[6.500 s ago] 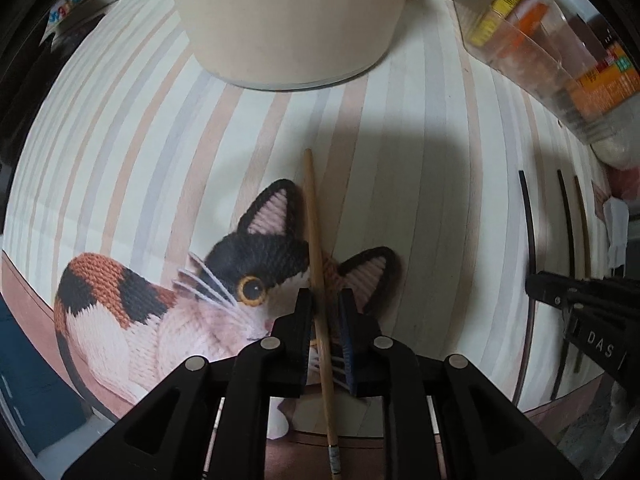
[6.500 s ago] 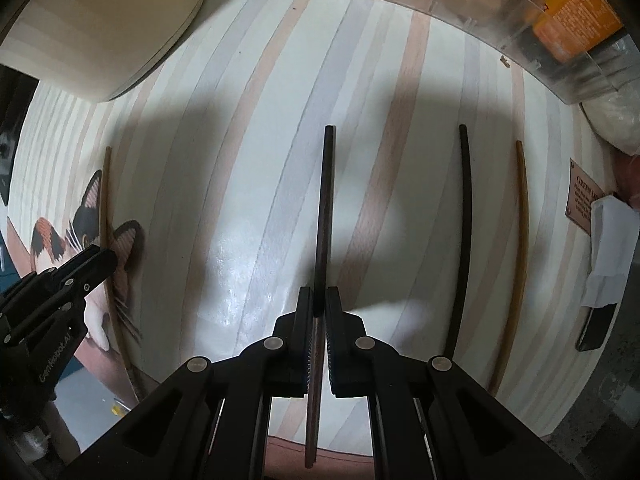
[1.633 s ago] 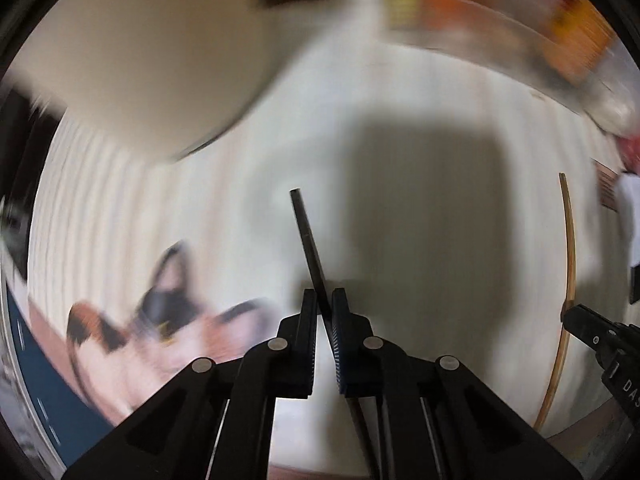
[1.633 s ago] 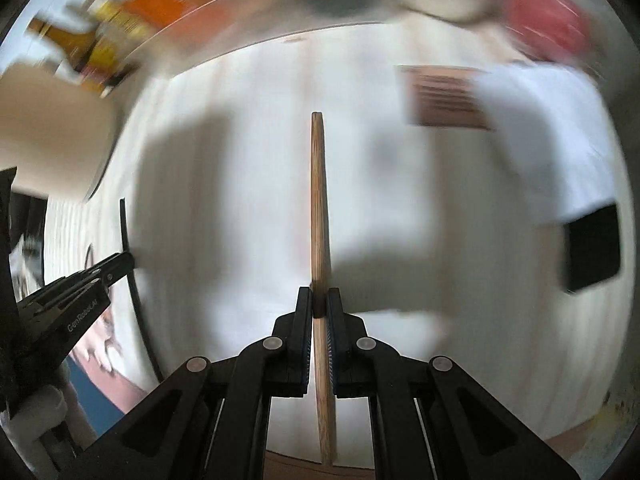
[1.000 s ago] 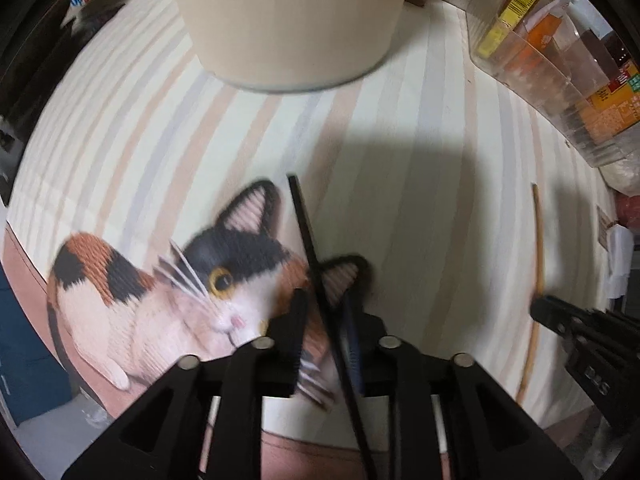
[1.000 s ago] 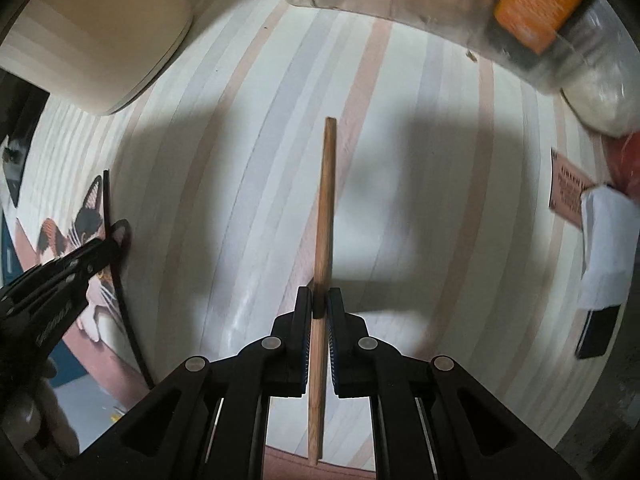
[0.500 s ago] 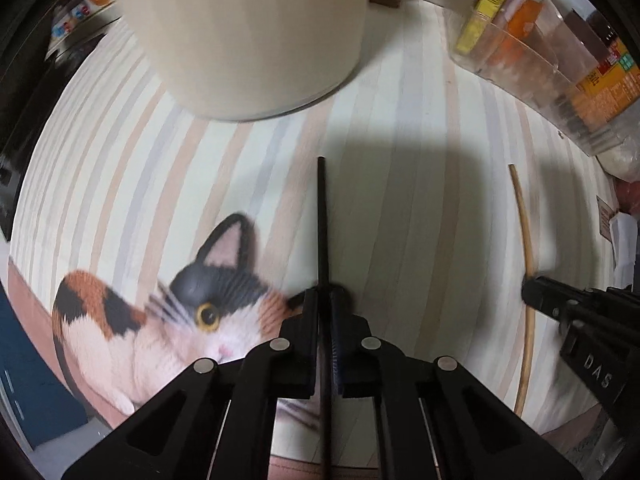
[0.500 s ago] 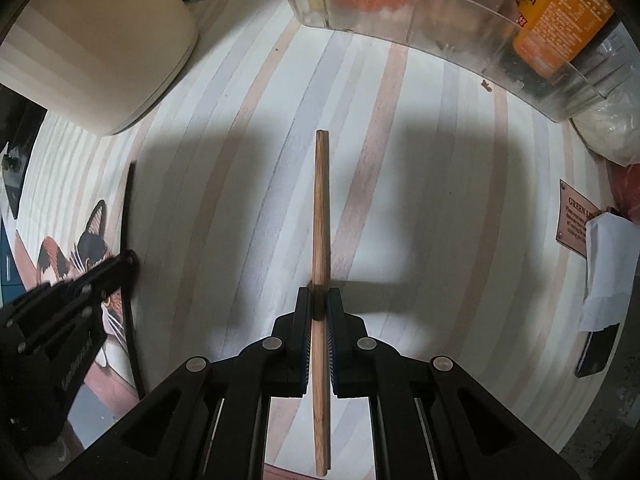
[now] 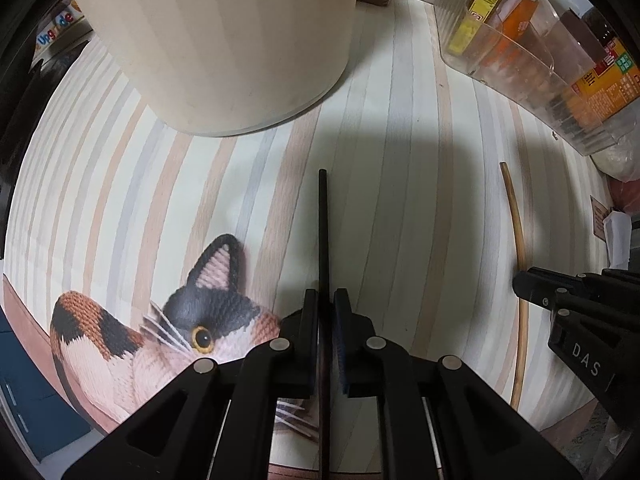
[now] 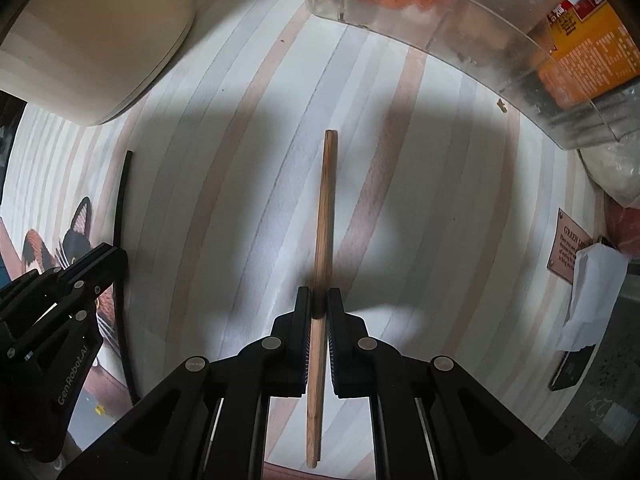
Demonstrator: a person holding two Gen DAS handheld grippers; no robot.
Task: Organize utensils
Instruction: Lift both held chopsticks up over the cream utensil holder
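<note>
On a striped mat [image 9: 400,128] printed with a knitted calico cat [image 9: 172,328], two hand-held claws each grip a single chopstick over the bench. At the left of the scene, beside the cat's ear, the left claw [image 9: 326,304] points forward toward a large cream-coloured tub [image 9: 224,40], its jaws pressed together on a black chopstick [image 9: 323,232]. The stick runs straight ahead from the claw, its far tip stopping short of the tub's base, while its near end passes back between the fingers [image 9: 310,320] and out of frame. Whether the stick rests on the mat or is lifted off it cannot be told.

To the right of the cat, well apart from the left claw, the right claw [image 10: 319,300] is aimed the same way, level and forward, its jaws closed on a wooden chopstick [image 10: 326,208]. That stick's far tip points toward a clear plastic organiser [image 10: 480,40] holding orange and yellow packets at the back of the bench; its near end sticks out behind the fingers [image 10: 302,312]. In the right wrist view the left claw [image 10: 116,254] shows at the frame's left edge, the black chopstick [image 10: 120,208] beside the cat print. At the far right lie a small brown card [image 10: 568,244] and a white folded paper [image 10: 592,292].
</note>
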